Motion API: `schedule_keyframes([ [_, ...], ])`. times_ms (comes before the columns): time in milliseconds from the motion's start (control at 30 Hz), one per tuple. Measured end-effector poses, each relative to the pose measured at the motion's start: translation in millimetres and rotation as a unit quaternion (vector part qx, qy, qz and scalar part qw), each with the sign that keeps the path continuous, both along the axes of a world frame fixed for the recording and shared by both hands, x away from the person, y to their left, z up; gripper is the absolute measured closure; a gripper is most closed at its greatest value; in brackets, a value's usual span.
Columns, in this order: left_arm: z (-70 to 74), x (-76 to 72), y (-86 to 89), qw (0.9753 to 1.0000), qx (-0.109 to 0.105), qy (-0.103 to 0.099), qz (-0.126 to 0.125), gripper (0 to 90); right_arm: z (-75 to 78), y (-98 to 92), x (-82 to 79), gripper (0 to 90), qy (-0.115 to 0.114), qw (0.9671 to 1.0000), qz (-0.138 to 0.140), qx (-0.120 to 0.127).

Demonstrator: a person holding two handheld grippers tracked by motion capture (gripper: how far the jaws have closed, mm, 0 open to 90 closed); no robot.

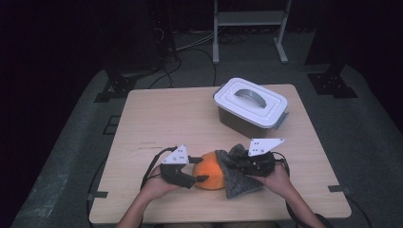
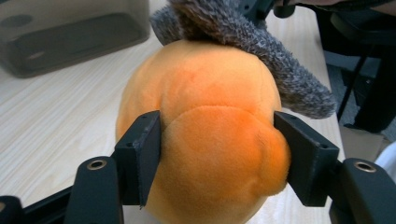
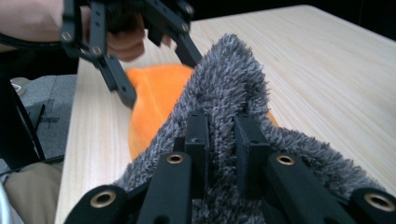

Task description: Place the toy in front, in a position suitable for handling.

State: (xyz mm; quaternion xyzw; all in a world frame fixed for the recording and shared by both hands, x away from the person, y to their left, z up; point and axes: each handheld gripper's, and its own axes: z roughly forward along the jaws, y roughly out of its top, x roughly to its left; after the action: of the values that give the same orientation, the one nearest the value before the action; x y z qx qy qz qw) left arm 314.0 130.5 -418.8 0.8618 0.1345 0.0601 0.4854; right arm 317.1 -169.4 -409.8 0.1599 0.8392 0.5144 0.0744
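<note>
The high view is looking down on the desk [image 1: 157, 118] from afar; both gripper views are facing the orange plush [image 2: 205, 140] closely from opposite sides.

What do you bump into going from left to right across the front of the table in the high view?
Left gripper → orange plush toy → grey fuzzy cloth → right gripper, whose body lies furthest right. The lidded box sits farther back, so it stays out of this row.
</note>
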Motion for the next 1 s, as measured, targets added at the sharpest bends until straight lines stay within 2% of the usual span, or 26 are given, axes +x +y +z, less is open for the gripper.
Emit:
schedule_keyframes([
  [67,0.0,1.2,0.8,1.0,-0.002,0.005,0.006,30.2,-1.7,-2.7,0.2,76.6,0.004,1.0,-0.004,-0.004],
  [100,-0.8,4.4,3.0,0.9996,-0.002,0.024,0.011,29.0,-3.0,-3.5,-1.0,76.8,0.006,1.0,-0.004,-0.005],
  [133,-1.9,5.5,3.8,0.9994,-0.003,0.032,0.011,28.5,-4.1,-4.0,-2.4,76.8,0.008,1.0,-0.001,-0.004],
  [167,-2.8,5.6,4.2,0.9994,-0.004,0.032,0.01,28.7,-4.3,-3.9,-4.5,76.8,0.011,0.9999,0.001,-0.006],
  [200,-2.7,5.1,4.4,0.9995,0.0,0.031,0.006,29.8,-4.2,-3.4,-6.0,76.8,0.009,0.9999,0.006,-0.01],
  [333,1.8,-0.2,2.9,0.9999,0.008,-0.009,-0.003,43.9,0.9,-2.0,-8.1,77.1,0.01,0.9997,0.017,-0.015],
  [367,2.7,-1.1,2.5,0.9998,0.006,-0.017,-0.005,45.1,5.4,-2.3,-8.5,77.1,0.004,0.9998,0.016,-0.011],
  [400,2.7,-1.1,2.5,0.9998,0.006,-0.017,-0.005,45.5,5.4,-2.3,-8.5,77.1,0.004,0.9998,0.016,-0.011],
  [433,3.0,-4.2,-0.4,0.9992,0.007,-0.033,-0.019,45.6,15.7,-3.0,-9.2,77.2,-0.013,0.9998,0.012,0.013],
  [500,3.2,-6.4,-2.7,0.9988,0.009,-0.042,-0.025,45.5,22.5,-1.3,-9.8,77.1,-0.022,0.9995,0.012,0.021],
  [567,3.3,-6.3,-2.7,0.9987,0.01,-0.043,-0.025,45.0,20.5,0.8,-8.9,77.0,-0.022,0.9996,0.014,0.013],
  [633,2.6,-4.8,-1.5,0.999,0.011,-0.038,-0.019,42.7,8.9,2.6,-5.7,76.9,-0.002,0.9998,0.019,-0.004],
  [700,2.5,-2.7,0.1,0.9996,0.005,-0.026,-0.005,37.5,1.0,0.3,-2.9,76.9,0.012,0.9997,0.021,-0.001],
  [733,2.5,-2.7,0.1,0.9996,0.005,-0.026,-0.005,35.5,1.0,0.3,-2.9,76.9,0.012,0.9997,0.021,-0.001],
  [800,2.9,-0.8,1.8,0.9998,-0.002,-0.018,0.002,37.0,0.4,-3.5,-2.5,76.9,0.021,0.9996,0.02,-0.007],
  [867,3.6,-1.6,1.5,0.9996,0.002,-0.027,-0.003,43.3,3.6,-4.0,-4.1,76.9,0.02,0.9994,0.022,-0.016],
  [900,3.6,-1.6,1.5,0.9996,0.002,-0.027,-0.003,46.3,7.8,-3.1,-5.5,77.0,0.012,0.9995,0.021,-0.02],
  [933,6.6,-3.6,0.0,0.9992,0.003,-0.041,-0.003,47.6,13.6,-2.0,-6.7,77.1,0.003,0.9995,0.023,-0.02],
  [1000,7.6,-4.5,-1.5,0.9989,0.003,-0.047,-0.006,48.7,25.5,1.1,-9.2,77.1,-0.008,0.9995,0.031,-0.003],
])
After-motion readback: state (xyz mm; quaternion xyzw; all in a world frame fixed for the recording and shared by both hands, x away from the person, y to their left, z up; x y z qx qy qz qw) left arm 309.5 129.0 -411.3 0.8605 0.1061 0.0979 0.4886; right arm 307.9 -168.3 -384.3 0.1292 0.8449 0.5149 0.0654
